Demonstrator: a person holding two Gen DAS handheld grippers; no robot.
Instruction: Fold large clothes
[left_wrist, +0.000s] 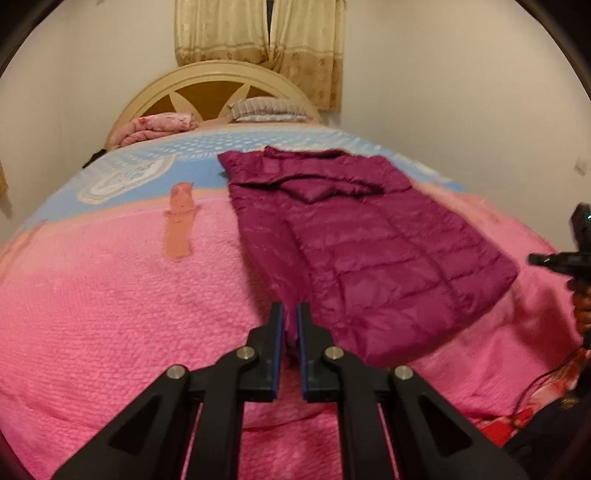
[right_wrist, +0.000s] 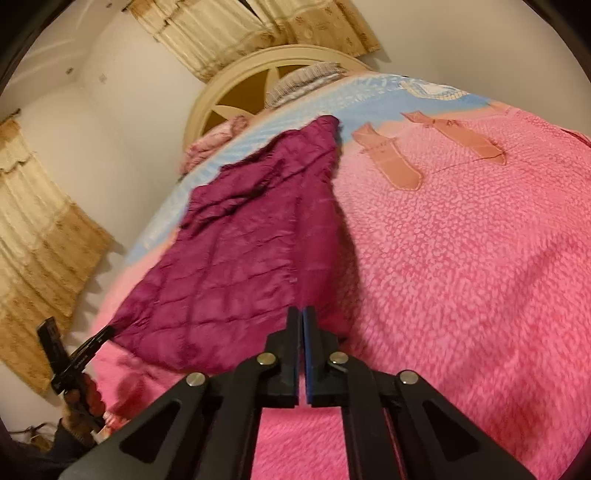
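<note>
A magenta quilted puffer jacket (left_wrist: 365, 243) lies folded into a long rectangle on the pink bed cover; it also shows in the right wrist view (right_wrist: 240, 251). My left gripper (left_wrist: 290, 314) hovers at the jacket's near left corner, jaws almost together with a thin gap, and whether fabric is between them is unclear. My right gripper (right_wrist: 303, 317) has its jaws pressed together at the jacket's near hem corner, with no cloth seen between them. The other gripper shows at the left edge of the right wrist view (right_wrist: 86, 349), its tip at the jacket's corner.
The bed cover (left_wrist: 110, 314) is pink with a blue band toward the cream headboard (left_wrist: 207, 79). A folded pink quilt (left_wrist: 155, 127) and a pillow (left_wrist: 266, 109) lie at the head. Curtains (right_wrist: 40, 236) hang on the walls. A cable (left_wrist: 535, 384) trails at the bed's right edge.
</note>
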